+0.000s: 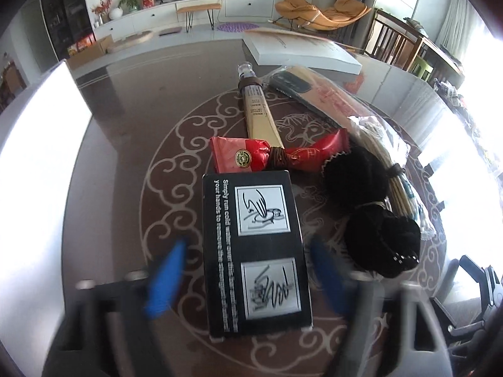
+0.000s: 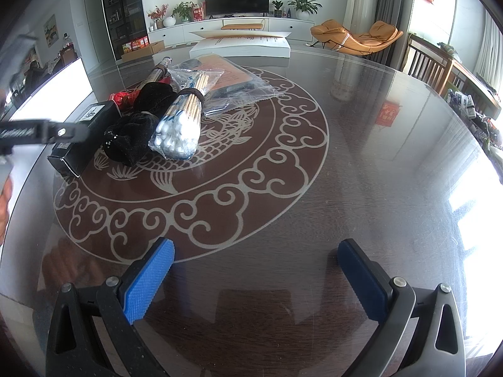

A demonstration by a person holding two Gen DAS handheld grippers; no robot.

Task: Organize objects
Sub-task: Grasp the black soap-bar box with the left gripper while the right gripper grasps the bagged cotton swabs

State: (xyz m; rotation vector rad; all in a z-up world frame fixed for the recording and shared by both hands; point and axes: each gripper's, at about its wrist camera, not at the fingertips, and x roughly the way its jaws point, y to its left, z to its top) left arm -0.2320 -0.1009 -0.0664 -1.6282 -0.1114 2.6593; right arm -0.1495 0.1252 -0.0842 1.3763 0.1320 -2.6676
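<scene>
The left gripper straddles the black box, which lies flat on the glass table. Its blue pads are blurred and stand clear of the box's sides, jaws apart and gripping nothing. Just ahead of the box, the left wrist view shows a red wrapped packet and a tan tube, things the right view mostly hides behind the black fabric bundle. The right wrist view alone shows the cotton swab bundle clearly, its white tips facing the camera. The right gripper hovers over bare table with jaws wide, well apart from the pile at its far left.
</scene>
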